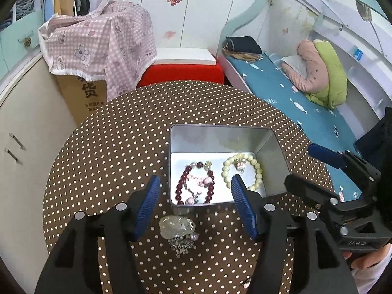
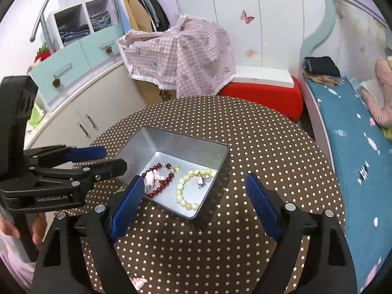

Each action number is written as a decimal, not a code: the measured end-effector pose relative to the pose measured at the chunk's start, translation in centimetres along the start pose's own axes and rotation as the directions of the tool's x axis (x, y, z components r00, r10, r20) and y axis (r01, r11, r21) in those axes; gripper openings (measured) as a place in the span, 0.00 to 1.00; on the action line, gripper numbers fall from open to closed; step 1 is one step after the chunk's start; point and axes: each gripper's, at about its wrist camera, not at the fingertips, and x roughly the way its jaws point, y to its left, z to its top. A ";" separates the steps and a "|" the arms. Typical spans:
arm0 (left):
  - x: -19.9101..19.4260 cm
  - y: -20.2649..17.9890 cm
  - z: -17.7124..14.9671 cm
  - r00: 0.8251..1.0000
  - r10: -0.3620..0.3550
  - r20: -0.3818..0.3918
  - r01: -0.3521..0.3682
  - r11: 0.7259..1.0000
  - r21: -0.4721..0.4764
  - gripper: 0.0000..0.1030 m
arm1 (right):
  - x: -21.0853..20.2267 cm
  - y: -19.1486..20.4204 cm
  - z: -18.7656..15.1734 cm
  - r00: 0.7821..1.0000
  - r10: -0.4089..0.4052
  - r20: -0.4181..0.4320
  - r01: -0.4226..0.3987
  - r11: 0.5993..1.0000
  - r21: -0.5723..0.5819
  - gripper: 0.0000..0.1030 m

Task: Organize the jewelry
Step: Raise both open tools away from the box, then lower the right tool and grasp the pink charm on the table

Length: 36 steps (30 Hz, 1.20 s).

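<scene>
A silver tin box stands on the round polka-dot table. In it lie a dark red bead bracelet with pink charms and a pale yellow bead bracelet. A clear crystal piece with a silver chain lies on the table just before the box. My left gripper is open and empty, above the box's near edge and the crystal piece. My right gripper is open and empty, over the box's near side. A small pink item lies near the table's front edge.
A red stool with a white board stands behind the table. A cardboard box under pink checked cloth is at the back left. A bed with a blue sheet runs along the right. A small item lies at the table's front.
</scene>
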 end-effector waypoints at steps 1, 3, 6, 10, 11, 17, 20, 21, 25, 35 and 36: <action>-0.1 0.0 -0.2 1.000 0.007 -0.001 -0.007 1.000 0.002 0.56 | -0.1 0.1 -0.1 1.000 -0.001 0.000 0.001 1.000 0.000 0.80; -0.3 0.0 -0.5 1.000 0.012 -0.004 -0.012 1.000 0.002 0.57 | -0.5 0.2 -0.4 1.000 -0.008 -0.001 0.008 1.000 0.001 0.80; -0.7 0.2 -1.1 1.000 0.011 -0.016 -0.011 1.000 -0.007 0.58 | -1.2 0.6 -0.8 1.000 -0.017 -0.001 0.017 1.000 0.004 0.80; -1.1 0.5 -2.1 0.999 0.016 -0.031 -0.016 1.000 -0.017 0.60 | -2.0 1.1 -1.5 0.999 -0.031 -0.008 0.031 1.000 0.004 0.80; -1.2 0.5 -2.4 0.999 0.017 -0.036 -0.018 1.000 -0.019 0.60 | -2.2 1.3 -1.8 0.999 -0.033 -0.011 0.033 0.999 0.004 0.81; -2.1 0.8 -4.3 0.999 0.021 -0.050 -0.022 0.999 -0.024 0.63 | -2.9 2.6 -3.7 0.999 -0.032 -0.031 0.032 0.999 0.003 0.81; -2.4 1.1 -5.5 0.998 0.019 -0.060 -0.021 0.999 -0.031 0.66 | -2.8 3.4 -4.8 0.997 -0.061 -0.056 0.061 0.998 -0.002 0.81; -2.6 1.2 -5.9 0.998 0.020 -0.062 -0.022 0.999 -0.034 0.68 | -2.7 3.7 -5.3 0.996 -0.062 -0.066 0.062 0.998 -0.001 0.81; -2.9 1.9 -7.2 0.997 0.023 -0.070 -0.027 0.998 -0.054 0.70 | -2.6 4.2 -7.2 0.995 -0.057 -0.082 0.060 0.998 0.030 0.81; -3.5 4.0 -11.0 0.996 -0.016 -0.088 0.006 0.994 -0.113 0.71 | -2.9 5.7 -12.2 0.998 -0.005 -0.067 0.012 0.995 0.099 0.81; -3.6 4.1 -11.2 0.997 -0.008 -0.083 -0.002 0.993 -0.115 0.71 | -3.0 5.9 -12.4 0.998 -0.009 -0.063 0.015 0.995 0.098 0.81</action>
